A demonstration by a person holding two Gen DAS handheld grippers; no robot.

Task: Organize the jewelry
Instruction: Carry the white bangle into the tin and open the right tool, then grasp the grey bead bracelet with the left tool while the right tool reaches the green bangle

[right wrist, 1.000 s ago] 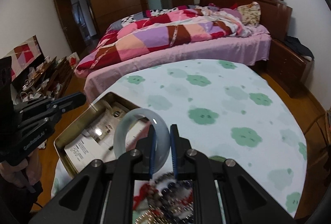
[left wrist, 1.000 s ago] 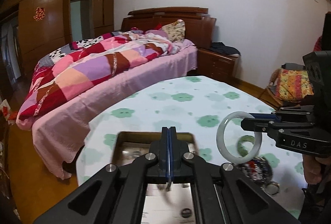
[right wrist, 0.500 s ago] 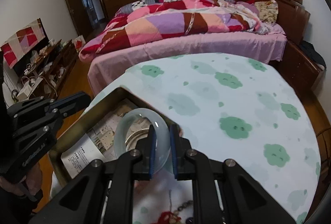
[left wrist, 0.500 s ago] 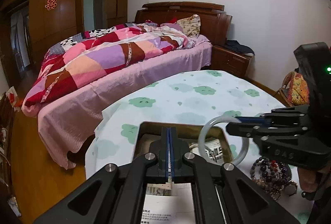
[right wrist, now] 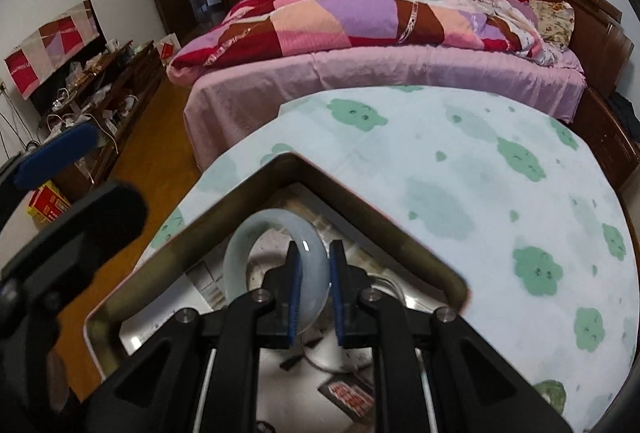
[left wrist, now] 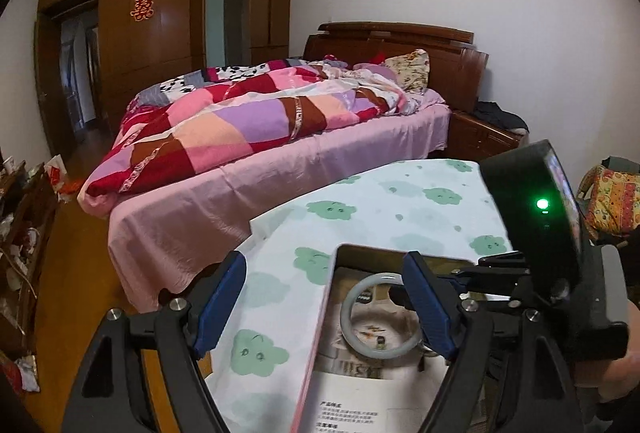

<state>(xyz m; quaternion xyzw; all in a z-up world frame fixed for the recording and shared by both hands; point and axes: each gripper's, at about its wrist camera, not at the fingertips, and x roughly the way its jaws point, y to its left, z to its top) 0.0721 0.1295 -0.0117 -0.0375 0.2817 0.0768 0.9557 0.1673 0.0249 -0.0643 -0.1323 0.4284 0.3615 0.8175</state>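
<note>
A pale jade bangle (right wrist: 276, 233) is clamped in my right gripper (right wrist: 314, 273), inside a gold metal tin (right wrist: 352, 209) on the table. The bangle also shows in the left wrist view (left wrist: 352, 297), low over papers in the tin (left wrist: 360, 253). My left gripper (left wrist: 324, 293) is open, its blue-padded fingers (left wrist: 220, 297) spread wide around the tin's left wall. The right gripper's body (left wrist: 532, 273) reaches in from the right.
The round table has a white cloth with green cloud prints (right wrist: 480, 161). A bed with pink sheet and patchwork quilt (left wrist: 260, 121) stands just beyond the table. A cluttered low cabinet (right wrist: 88, 81) is at left. Papers lie in the tin (left wrist: 352, 401).
My left gripper has opened from shut. My right gripper has carried the bangle from over the beads to down inside the tin.
</note>
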